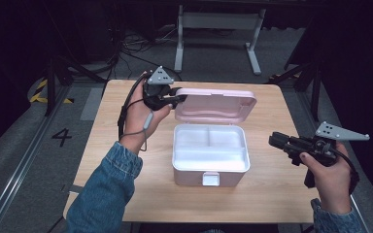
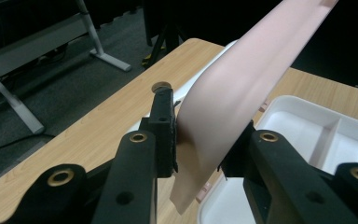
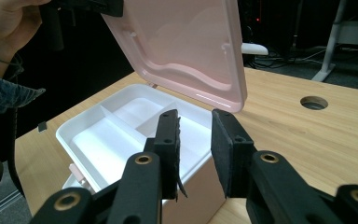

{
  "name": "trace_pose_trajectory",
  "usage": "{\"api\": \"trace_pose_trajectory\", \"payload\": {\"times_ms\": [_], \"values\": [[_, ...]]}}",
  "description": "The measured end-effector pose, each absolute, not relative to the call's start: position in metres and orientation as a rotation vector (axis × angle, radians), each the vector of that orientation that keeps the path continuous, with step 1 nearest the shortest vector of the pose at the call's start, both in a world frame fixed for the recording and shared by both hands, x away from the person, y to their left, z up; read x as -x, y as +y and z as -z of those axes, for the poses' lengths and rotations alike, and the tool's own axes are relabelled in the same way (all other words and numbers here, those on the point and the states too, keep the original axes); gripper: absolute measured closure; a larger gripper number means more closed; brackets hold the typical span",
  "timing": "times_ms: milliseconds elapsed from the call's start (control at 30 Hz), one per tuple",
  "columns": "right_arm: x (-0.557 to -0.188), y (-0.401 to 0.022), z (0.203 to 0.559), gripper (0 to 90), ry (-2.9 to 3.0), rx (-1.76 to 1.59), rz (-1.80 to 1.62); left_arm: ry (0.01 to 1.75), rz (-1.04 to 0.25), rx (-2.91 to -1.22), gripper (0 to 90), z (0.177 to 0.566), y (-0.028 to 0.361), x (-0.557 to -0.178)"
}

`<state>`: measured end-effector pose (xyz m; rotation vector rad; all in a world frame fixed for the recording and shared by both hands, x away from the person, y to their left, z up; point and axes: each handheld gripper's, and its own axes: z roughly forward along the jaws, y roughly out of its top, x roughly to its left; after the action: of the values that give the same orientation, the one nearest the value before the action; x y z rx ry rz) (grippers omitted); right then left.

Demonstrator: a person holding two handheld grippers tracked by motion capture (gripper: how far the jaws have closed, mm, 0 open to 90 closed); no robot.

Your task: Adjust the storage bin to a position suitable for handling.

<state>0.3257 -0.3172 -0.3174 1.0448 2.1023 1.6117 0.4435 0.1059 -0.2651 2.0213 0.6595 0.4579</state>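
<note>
The left gripper (image 1: 177,97), raised in a denim-sleeved arm, clamps its jaws on the lid (image 1: 216,104), while the right gripper (image 1: 275,141) is held level, jaws parted and empty.

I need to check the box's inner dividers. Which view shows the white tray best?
The high view: the whole white tray and its three compartments lie open under the raised pink lid. The right gripper view shows it slanted, partly behind that tool; the left gripper view catches a corner.

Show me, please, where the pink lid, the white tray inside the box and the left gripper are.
pink lid (image 1: 216,104): high view, on its raised inner face.
white tray (image 1: 210,156): high view, on its front compartment's floor.
left gripper (image 2: 198,140): left gripper view, between its fingertips, clamped on the lid's edge.
</note>
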Motion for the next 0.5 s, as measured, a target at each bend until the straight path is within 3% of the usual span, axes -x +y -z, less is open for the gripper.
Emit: {"api": "trace_pose_trajectory", "payload": {"times_ms": [500], "values": [[-0.330, -0.330, 0.328, 71.0, 2.081, -1.135, -1.550, 0.707, -0.467, -2.034, 72.0, 0.267, 0.102, -0.473]]}}
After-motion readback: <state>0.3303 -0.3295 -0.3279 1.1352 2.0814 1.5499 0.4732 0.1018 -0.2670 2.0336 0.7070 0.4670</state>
